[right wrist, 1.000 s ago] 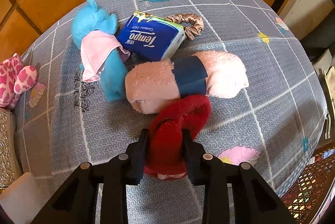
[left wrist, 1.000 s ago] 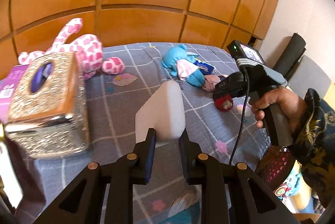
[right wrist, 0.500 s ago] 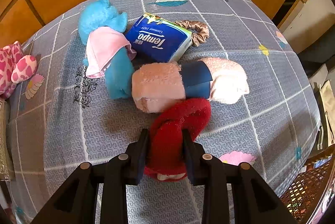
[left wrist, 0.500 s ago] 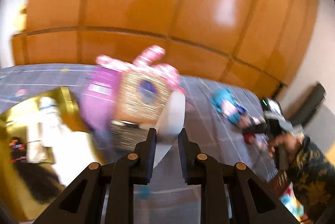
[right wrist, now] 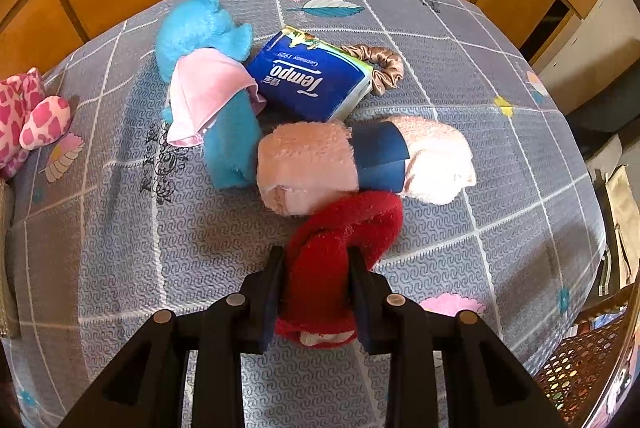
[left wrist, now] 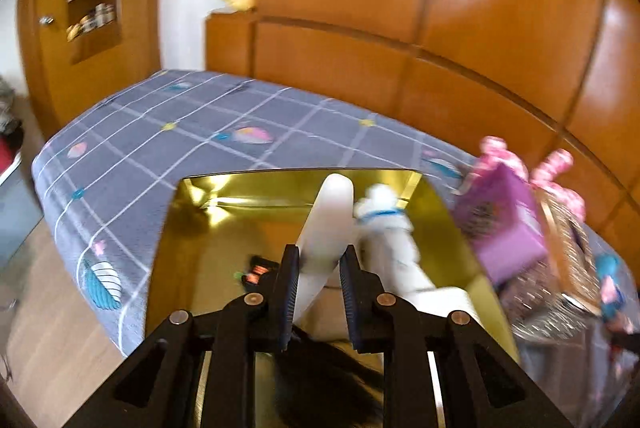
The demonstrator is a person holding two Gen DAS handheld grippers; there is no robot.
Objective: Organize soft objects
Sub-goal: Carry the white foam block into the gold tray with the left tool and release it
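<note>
Grey patterned bed bearing everything; gold box lying on it beneath the left hand-held gripper, which is clamping a white sponge; right hand-held gripper is clamping a red sock touching the pink rolled towel.

The blue plastic-wrapped tissue pack carries the brand name "Tempo" in large white letters, inverted in the right wrist view. A smaller white line above it reads "Germany 1929". Dark print on the grey checked bedsheet is illegible.
</note>
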